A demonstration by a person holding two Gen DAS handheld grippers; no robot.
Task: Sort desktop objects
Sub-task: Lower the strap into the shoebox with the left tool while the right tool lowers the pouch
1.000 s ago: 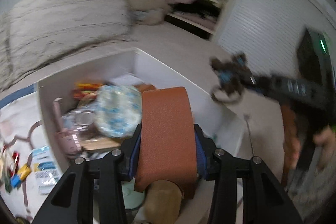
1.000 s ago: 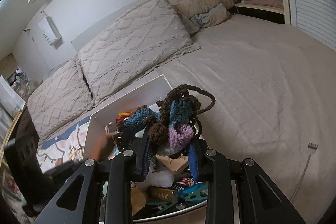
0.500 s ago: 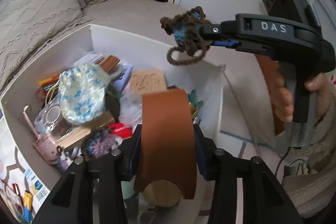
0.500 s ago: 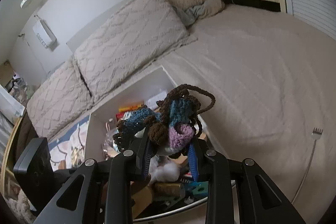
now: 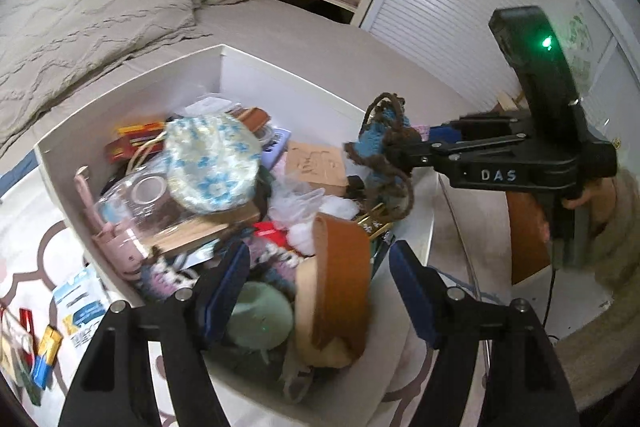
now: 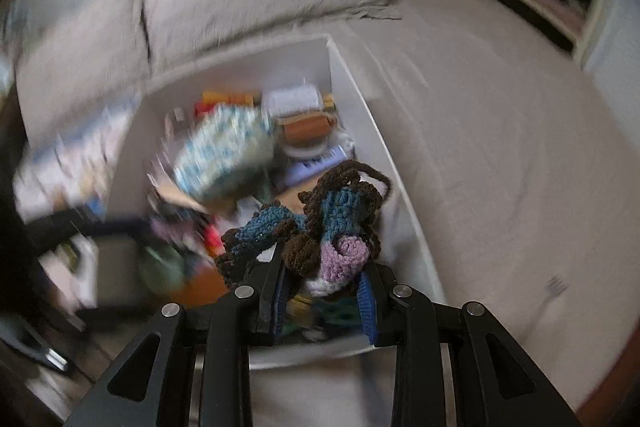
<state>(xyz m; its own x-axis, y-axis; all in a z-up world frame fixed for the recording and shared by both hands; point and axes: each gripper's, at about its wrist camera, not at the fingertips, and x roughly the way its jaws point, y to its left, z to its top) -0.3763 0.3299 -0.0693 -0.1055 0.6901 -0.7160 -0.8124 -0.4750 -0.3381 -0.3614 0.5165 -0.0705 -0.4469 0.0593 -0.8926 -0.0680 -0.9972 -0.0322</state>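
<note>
Left gripper over the near end of the white storage box. Its jaws have just been opening and now stand apart. The brown leather piece sits between the blue pads, curled on edge, with a clear gap on both sides; neither pad presses on it. Its lower end rests on the clutter at the near end of the box, beside a pale green ball of yarn.

Right gripper holds a crocheted bundle of blue, brown and lilac yarn. Jaws narrow, clamped on the lower part of the bundle; most of it bulges above the fingertips, with a brown loop trailing off the top. From the left wrist camera, the bundle hangs over the right-hand edge of the box, above the heap.

Box stands on a bed with a beige cover, quilted pillows behind. Inside: a blue-flowered fabric pouch, a tan embossed square, a pink gadget at the left wall, white fluff, and other small things.

Right wrist view is badly smeared; the left side of that picture cannot be read with confidence.

A hand grips the right tool's handle.
</note>
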